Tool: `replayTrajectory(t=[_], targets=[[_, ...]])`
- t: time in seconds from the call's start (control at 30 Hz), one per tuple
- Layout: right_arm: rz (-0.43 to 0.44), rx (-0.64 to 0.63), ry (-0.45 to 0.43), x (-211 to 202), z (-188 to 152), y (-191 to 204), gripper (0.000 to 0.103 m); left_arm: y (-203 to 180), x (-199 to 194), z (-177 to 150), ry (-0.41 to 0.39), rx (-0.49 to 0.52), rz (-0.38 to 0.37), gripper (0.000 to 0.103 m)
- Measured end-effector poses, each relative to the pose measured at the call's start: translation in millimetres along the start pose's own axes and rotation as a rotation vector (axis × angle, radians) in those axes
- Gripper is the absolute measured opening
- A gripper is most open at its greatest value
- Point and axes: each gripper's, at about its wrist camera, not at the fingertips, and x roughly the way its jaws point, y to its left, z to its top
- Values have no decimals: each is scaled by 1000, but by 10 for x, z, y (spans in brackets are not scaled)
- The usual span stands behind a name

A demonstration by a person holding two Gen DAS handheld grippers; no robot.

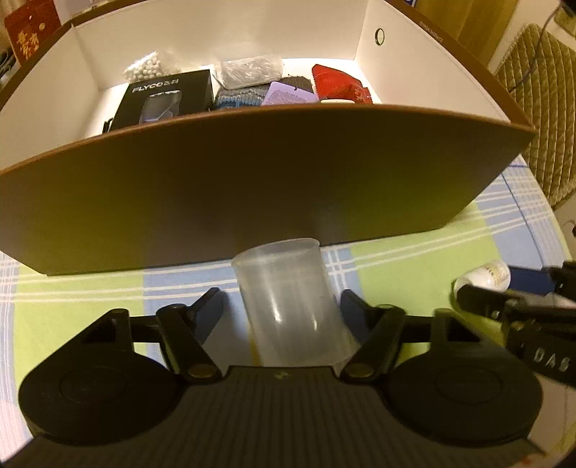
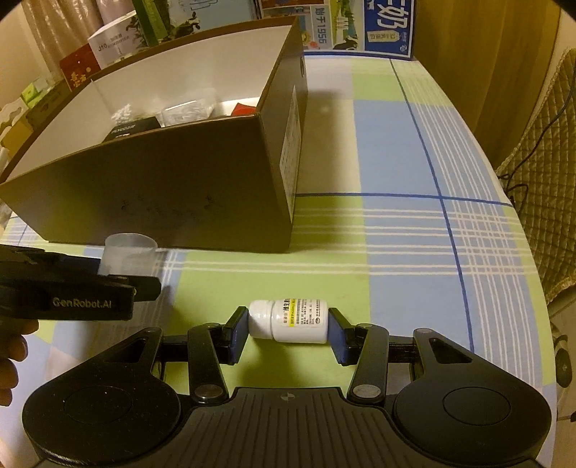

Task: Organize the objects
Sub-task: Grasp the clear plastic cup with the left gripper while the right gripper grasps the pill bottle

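The brown box [image 2: 172, 187] stands on the worktop [image 2: 414, 223] toward its far left part, and its tall near wall rises straight ahead of the left hand-held gripper [image 1: 280, 309], blocking any level path forward. Its open top is the way in. On the box floor, the black carton [image 1: 162, 97], bead bag [image 1: 147, 68], knitted cloth [image 1: 244, 97] and red pouch [image 1: 338, 84] crowd the far side. Toward the worktop's right edge the checked cloth lies bare up to the far edge, where a blue carton [image 2: 387, 25] stands. A padded chair [image 2: 540, 180] stands beside that right edge.
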Motion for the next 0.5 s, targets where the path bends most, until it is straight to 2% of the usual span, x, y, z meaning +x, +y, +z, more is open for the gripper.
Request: replayTrajectory(t=[0.03, 0.07, 0.27, 0.5], targets=[[2, 0, 1, 0, 1, 2, 44, 18, -12, -14, -8, 12, 1, 58], [6, 0, 2, 2, 0, 6, 44, 41, -24, -29, -14, 22, -1, 49], [33, -17, 12, 1, -48, 95, 44, 302, -128, -220, -15, 45, 5, 49], [66, -44, 29, -21, -121, 225, 44, 580, -326, -571, 28, 22, 20, 49]])
